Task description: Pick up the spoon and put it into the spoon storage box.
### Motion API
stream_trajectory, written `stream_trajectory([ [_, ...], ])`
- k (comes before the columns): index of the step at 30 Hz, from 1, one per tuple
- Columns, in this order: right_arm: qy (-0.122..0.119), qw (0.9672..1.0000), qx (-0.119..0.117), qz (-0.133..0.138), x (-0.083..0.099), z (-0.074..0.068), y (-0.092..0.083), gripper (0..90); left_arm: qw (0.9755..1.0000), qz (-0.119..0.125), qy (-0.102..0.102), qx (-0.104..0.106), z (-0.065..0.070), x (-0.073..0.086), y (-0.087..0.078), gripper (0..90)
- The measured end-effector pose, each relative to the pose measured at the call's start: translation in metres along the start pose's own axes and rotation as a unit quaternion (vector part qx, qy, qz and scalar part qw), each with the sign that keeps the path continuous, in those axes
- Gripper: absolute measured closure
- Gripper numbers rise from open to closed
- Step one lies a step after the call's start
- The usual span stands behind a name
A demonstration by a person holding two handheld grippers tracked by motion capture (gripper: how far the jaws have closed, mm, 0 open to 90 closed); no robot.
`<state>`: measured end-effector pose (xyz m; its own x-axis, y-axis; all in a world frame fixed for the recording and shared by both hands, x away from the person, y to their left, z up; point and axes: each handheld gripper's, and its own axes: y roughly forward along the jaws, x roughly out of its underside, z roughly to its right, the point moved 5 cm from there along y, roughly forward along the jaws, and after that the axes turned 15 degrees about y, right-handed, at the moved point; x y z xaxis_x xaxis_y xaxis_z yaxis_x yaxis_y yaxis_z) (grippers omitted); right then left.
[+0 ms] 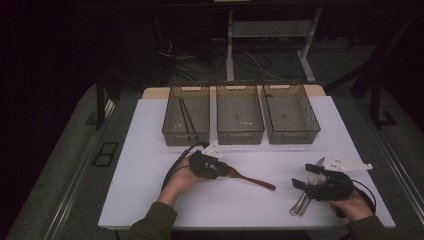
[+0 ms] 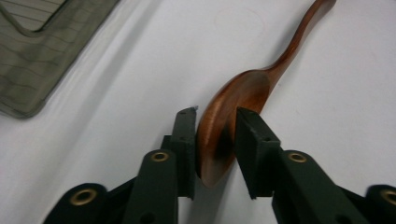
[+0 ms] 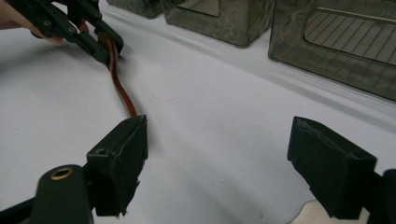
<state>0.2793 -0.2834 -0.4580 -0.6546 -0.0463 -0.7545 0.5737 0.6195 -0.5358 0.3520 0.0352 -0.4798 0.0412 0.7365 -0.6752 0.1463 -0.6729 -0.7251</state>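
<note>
A brown wooden spoon point(image 1: 252, 179) lies on the white table, its handle pointing right. My left gripper point(image 1: 225, 170) has its jaws closed on the spoon's bowl. In the left gripper view both pads press the bowl point(image 2: 247, 88) from either side, left gripper point(image 2: 215, 114) low over the table. My right gripper point(image 1: 301, 176) stands open at the right, over some metal cutlery point(image 1: 301, 202) that lies near the front edge. In the right gripper view its jaws point(image 3: 219, 130) are wide apart with nothing between them, and the spoon's handle point(image 3: 122, 95) runs away toward the other gripper.
Three grey mesh bins stand in a row at the back of the table: left point(image 1: 172, 117), middle point(image 1: 239, 115), right point(image 1: 292, 117). Dark chopsticks point(image 1: 185, 116) lie in the left bin. The white mat point(image 1: 150, 150) reaches to the front edge.
</note>
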Motion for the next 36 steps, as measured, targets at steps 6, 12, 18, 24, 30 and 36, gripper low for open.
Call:
stream_trajectory([
  [6, 0.0, 1.0, 0.0, 0.002, 0.0, 0.001, 0.0, 20.4, 0.9997, -0.014, 0.022, 0.005, 0.005, 0.001, 0.001, 78.4],
  [12, 0.0, 1.0, 0.0, 0.001, 0.0, 0.001, 0.0, 20.4, 0.9996, -0.015, 0.022, 0.005, 0.005, 0.001, 0.001, 79.2],
  [18, 0.0, 1.0, 0.0, 0.002, 0.0, 0.0, 0.0, 20.4, 1.0, -0.002, 0.009, 0.004, 0.005, -0.002, -0.001, 79.8],
  [24, 0.0, 1.0, 0.0, 0.002, 0.0, 0.001, -0.001, 20.4, 0.9992, 0.035, -0.021, -0.009, 0.001, -0.007, -0.013, 79.8],
  [30, 0.002, 1.0, -0.001, 0.006, -0.001, 0.001, -0.002, 20.4, 0.998, 0.037, -0.041, -0.029, 0.0, -0.007, -0.025, 79.8],
  [36, -0.002, 1.0, -0.004, 0.001, 0.0, 0.0, 0.0, 20.4, 0.9961, 0.04, -0.062, -0.049, -0.001, -0.011, -0.034, 79.8],
])
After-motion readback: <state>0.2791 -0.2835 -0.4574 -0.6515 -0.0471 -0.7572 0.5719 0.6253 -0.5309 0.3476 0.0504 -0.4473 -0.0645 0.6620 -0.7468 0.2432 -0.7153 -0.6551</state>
